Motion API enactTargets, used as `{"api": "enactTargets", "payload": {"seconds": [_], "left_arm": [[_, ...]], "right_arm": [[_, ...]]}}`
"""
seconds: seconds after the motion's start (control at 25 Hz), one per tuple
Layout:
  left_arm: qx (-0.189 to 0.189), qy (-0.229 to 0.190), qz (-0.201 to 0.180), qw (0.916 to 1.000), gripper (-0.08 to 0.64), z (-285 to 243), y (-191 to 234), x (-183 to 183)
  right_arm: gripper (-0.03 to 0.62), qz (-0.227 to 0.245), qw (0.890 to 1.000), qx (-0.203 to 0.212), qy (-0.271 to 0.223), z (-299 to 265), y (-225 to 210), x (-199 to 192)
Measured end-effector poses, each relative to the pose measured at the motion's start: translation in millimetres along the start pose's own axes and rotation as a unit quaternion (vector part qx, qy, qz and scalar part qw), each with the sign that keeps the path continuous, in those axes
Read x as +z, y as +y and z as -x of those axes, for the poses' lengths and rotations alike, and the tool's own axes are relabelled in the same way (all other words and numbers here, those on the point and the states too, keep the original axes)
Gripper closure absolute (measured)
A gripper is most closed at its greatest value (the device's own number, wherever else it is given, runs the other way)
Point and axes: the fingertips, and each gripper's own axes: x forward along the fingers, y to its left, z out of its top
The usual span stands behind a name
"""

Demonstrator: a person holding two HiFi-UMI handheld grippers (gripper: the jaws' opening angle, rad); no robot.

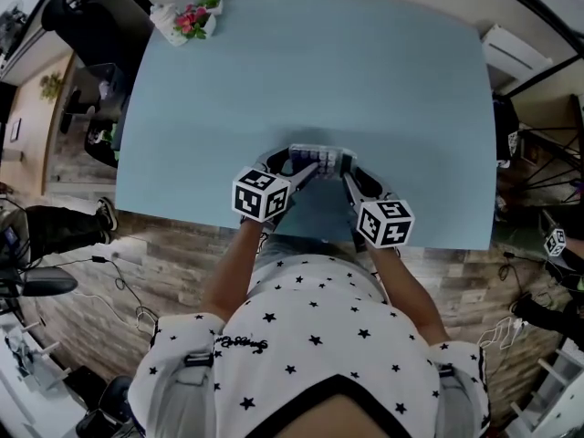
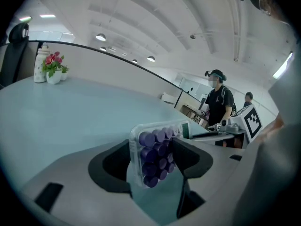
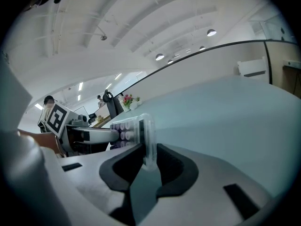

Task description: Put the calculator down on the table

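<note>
Nearest in the head view is the person's white shirt with black stars (image 1: 310,336), both forearms reaching out over the near edge of the pale blue worktop (image 1: 319,71) (image 2: 70,112) (image 3: 235,117). The left gripper (image 1: 299,170) (image 2: 150,161) and the right gripper (image 1: 347,173) (image 3: 148,164), each with a black-and-white marker cube, point toward each other and slightly downward. Between them is a clear-cased calculator with round purple keys (image 1: 319,160) (image 2: 153,157) (image 3: 136,128). Each gripper is closed on one end of it: the left on the left end, with the keys facing its camera, and the right on the thin right edge. The calculator sits low over the near middle of the worktop; whether it touches the surface cannot be told. At the far left corner stands a small white pot of pink flowers (image 1: 187,18) (image 2: 54,72) (image 3: 127,101).
</note>
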Motion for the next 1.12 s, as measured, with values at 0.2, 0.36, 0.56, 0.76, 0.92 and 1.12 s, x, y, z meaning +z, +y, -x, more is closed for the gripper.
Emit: {"api": "enactTargets", "payload": {"seconds": [0.2, 0.36, 0.56, 0.76, 0.92, 1.12], "left_arm": [[0.001, 0.011, 0.002, 0.9999, 0.273, -4, 2, -5], [0.001, 0.020, 0.001, 0.9998, 0.273, -8, 2, -9], [-0.005, 0.028, 0.005, 0.9996, 0.272, -11, 5, -11], [-0.006, 0.027, 0.020, 0.9994, 0.272, -16, 9, -9], [-0.006, 0.028, 0.036, 0.9990, 0.270, -19, 13, -8], [-0.004, 0.035, 0.039, 0.9986, 0.268, -25, 21, -5]], "right_arm": [[0.515, -0.004, 1.000, -0.004, 0.009, -3, -3, -5], [0.515, -0.011, 1.000, -0.008, 0.016, -4, -6, -10], [0.515, -0.024, 0.999, -0.013, 0.022, -5, -7, -13], [0.515, -0.028, 0.999, -0.020, 0.028, -9, -10, -9], [0.515, -0.040, 0.998, -0.025, 0.030, -13, -12, -7], [0.515, -0.051, 0.998, -0.033, 0.032, -19, -15, -4]]}}
